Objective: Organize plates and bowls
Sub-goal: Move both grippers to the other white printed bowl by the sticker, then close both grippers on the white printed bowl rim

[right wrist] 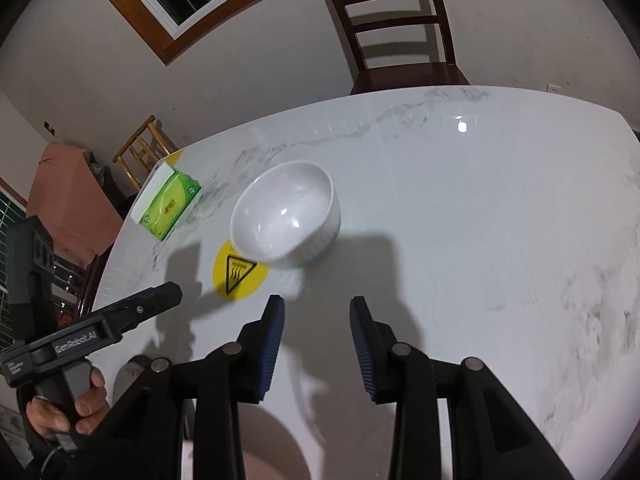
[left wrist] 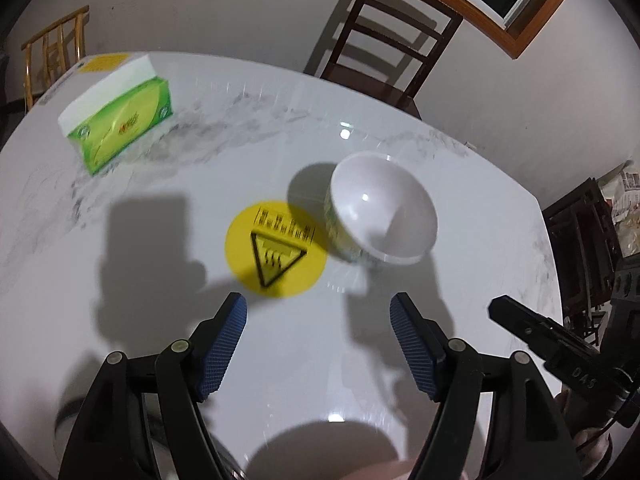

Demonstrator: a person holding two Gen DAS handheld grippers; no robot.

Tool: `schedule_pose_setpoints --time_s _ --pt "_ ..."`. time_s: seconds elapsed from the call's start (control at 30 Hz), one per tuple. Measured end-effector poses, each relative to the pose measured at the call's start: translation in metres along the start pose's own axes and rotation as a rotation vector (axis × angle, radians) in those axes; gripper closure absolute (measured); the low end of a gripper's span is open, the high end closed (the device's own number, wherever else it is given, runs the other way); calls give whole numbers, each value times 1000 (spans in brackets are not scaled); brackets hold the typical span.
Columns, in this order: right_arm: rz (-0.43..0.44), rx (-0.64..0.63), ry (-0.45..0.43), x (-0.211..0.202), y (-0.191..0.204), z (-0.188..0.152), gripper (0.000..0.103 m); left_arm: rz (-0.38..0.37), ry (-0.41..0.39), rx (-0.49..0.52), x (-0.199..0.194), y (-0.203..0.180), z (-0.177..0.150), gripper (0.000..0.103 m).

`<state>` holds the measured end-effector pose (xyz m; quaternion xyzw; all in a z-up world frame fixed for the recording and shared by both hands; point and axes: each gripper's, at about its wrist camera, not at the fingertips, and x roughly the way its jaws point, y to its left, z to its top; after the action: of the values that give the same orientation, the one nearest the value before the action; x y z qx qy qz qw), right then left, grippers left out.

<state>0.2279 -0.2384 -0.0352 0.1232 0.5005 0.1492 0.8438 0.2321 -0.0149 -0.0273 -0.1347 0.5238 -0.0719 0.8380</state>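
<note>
White round bowl sits upright on white marble bench, just beside round yellow warning sticker. Left gripper jaws wide, empty; right gripper jaws narrower, empty.

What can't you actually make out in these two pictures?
- Small print on the yellow warning sticker: blurred in the left wrist view, partly behind the white bowl in the right wrist view.
- Pattern on the bowl's outer wall: smeared in both views.
- Label on the green tissue box: too blurred and small.
- A pale round object at the bottom edge: cut off by the frame and flanked by the gripper arms.
</note>
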Motion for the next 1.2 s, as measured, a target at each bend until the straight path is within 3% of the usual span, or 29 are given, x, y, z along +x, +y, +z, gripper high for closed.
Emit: schedule_pose_setpoints --time_s 0.33,0.57,1.03,1.2 --pt "-5 51 23 42 -6 47 69 15 0 4 32 -5 46 34" --pt "-38 52 53 73 -7 64 69 27 26 12 60 -11 61 36" --pt "-86 25 89 105 0 63 69 37 91 -20 100 0 62 65" --pt "-48 43 111 109 0 59 79 -1 107 -15 101 -2 59 82"
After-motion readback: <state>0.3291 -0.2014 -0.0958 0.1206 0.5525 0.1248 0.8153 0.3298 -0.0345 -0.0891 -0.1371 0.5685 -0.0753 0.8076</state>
